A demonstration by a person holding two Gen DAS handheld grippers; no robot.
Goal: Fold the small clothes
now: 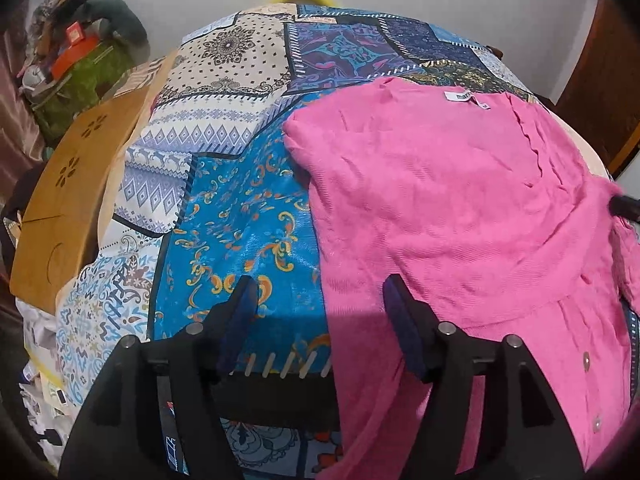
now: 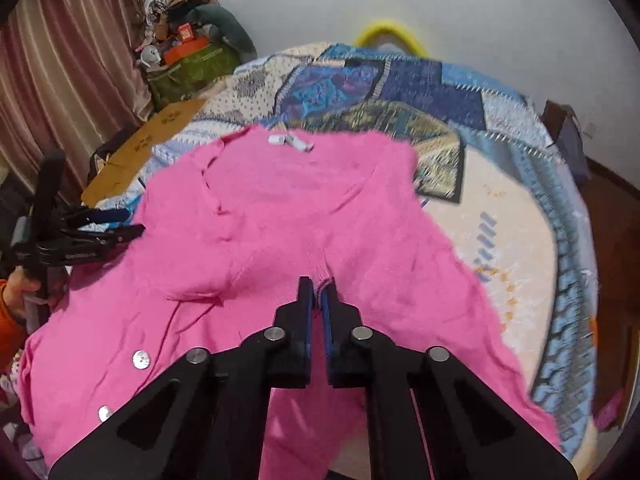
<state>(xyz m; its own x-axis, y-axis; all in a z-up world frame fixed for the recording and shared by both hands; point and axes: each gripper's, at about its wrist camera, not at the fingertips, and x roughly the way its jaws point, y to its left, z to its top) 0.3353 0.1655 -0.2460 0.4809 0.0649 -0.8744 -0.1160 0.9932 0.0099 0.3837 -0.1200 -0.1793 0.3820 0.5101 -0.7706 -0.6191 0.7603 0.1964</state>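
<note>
The right gripper (image 2: 318, 292) has its two blue-padded fingers (image 2: 306, 312) drawn nearly together, pinching a bunched ridge of the pink cardigan (image 2: 280, 216) between the pads, so the knit puckers upward right at the tips. The left gripper (image 1: 320, 304) stands with its fingers (image 1: 400, 320) spread wide and nothing between them; the left finger hangs over the blue-patterned cloth, while the right finger sits over the cardigan's edge, whether touching it I cannot tell. There is one garment, the cardigan (image 1: 460, 208), lying spread on the patchwork bedspread (image 1: 240, 208), neckline away from both grippers, with a small white neck label (image 1: 466, 98) showing at the collar. Along its front edge two pale buttons (image 2: 141, 360) show in the right wrist view, and two smaller ones in the left wrist view. Seen from the right wrist camera, the left gripper (image 2: 116, 224) sits just beside the cardigan's left side. Further out lie a flat tan cardboard sheet (image 1: 64, 216) with cut-out holes beside the bedspread, a green bag (image 2: 192, 72) heaped with clutter by the wall, a yellow ring (image 2: 390, 36) beyond the far edge, and pinkish curtains (image 2: 68, 72).
</note>
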